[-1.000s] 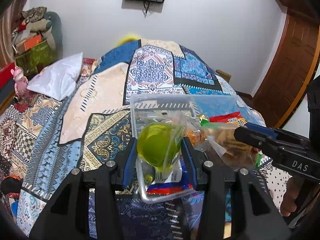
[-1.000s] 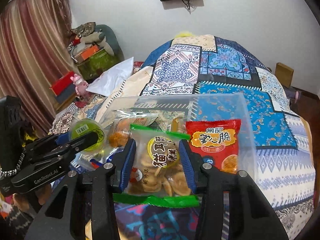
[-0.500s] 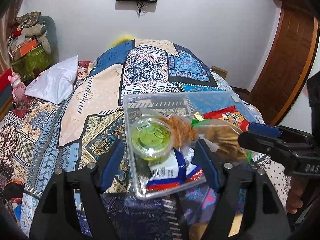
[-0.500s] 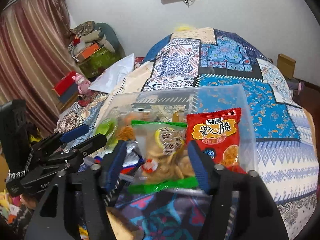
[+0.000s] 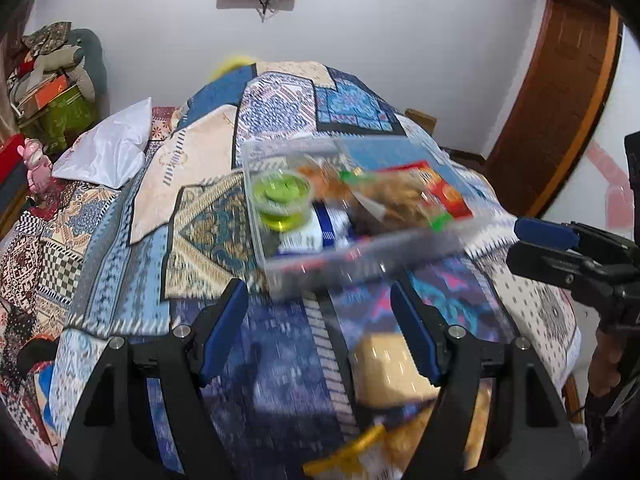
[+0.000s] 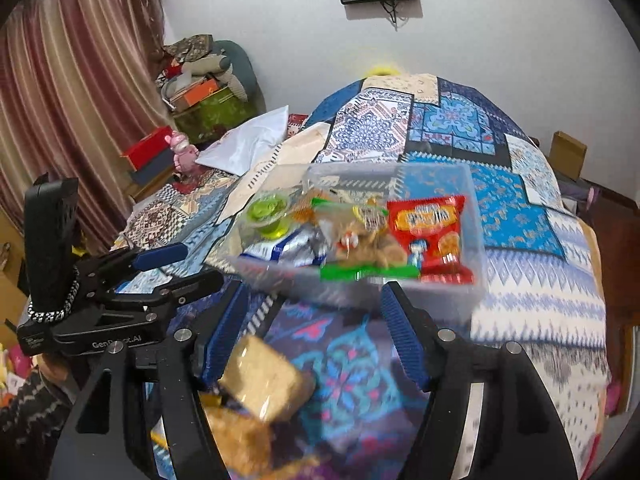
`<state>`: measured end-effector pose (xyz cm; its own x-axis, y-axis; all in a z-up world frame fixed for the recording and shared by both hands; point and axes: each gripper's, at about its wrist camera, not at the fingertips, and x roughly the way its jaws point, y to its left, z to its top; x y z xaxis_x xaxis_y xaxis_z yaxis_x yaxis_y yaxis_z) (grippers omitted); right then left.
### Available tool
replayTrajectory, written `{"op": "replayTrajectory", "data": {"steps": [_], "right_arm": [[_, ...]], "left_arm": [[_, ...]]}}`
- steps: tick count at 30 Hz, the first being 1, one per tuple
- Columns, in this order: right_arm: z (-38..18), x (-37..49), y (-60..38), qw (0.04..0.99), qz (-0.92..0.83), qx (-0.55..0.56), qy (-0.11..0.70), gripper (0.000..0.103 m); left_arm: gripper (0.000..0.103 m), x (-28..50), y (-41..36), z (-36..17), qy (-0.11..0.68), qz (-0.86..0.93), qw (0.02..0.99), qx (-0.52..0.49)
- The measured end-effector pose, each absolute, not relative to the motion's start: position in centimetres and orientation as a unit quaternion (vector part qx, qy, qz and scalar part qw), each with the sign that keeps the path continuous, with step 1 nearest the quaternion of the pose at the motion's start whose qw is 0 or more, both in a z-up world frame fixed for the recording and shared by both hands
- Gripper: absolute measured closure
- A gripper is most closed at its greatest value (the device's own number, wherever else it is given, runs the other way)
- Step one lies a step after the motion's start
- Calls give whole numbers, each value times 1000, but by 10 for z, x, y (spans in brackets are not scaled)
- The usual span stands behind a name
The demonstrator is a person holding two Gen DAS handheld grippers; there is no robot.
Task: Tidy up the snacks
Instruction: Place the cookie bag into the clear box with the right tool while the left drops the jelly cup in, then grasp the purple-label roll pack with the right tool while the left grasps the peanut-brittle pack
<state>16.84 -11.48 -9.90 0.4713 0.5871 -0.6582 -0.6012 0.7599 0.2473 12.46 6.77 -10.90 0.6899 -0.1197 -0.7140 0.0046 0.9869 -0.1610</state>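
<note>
A clear plastic box (image 5: 360,264) is sitting on the bed (image 5: 200,216), on the patchwork blanket, and it is holding the snacks. Inside it, a green jelly cup (image 5: 282,196) is lying at the left end, a clear bag of biscuits with a green edge (image 6: 368,240) is lying in the middle, and a red snack packet (image 6: 430,232) is leaning at the right end; a blue and white wrapper (image 5: 324,228) is showing under them. The left tongs (image 5: 320,328) are standing wide apart and are holding nothing, just in front of the box. The right tongs (image 6: 316,328) are also standing apart with nothing between them, near the front wall of the box. More snacks are lying on the blanket close to the cameras, among them a pale brown packet (image 6: 264,380), but they are blurred. A white pillow (image 5: 108,152) is lying on the far left side of the bed.
</note>
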Motion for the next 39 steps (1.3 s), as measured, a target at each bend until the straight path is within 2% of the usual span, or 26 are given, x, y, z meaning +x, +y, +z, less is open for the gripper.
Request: {"op": "replayTrajectory", "data": {"steps": [13, 24, 28, 31, 33, 39], "right_arm": [[-141, 107, -147, 837, 327, 13, 440, 37], [-190, 82, -138, 800, 325, 25, 504, 36], [-197, 79, -129, 809, 316, 7, 496, 35], [-195, 80, -120, 819, 309, -19, 483, 41], [-196, 82, -117, 826, 301, -40, 474, 56], [-196, 88, -125, 831, 305, -45, 463, 57]], "left_arm": [[30, 50, 31, -130, 420, -74, 901, -72], [30, 24, 22, -146, 435, -86, 894, -69], [30, 24, 19, -153, 438, -86, 893, -61], [30, 27, 17, -157, 441, -89, 891, -59], [29, 30, 15, -158, 443, -89, 890, -57], [23, 39, 13, -162, 444, -87, 889, -62]]}}
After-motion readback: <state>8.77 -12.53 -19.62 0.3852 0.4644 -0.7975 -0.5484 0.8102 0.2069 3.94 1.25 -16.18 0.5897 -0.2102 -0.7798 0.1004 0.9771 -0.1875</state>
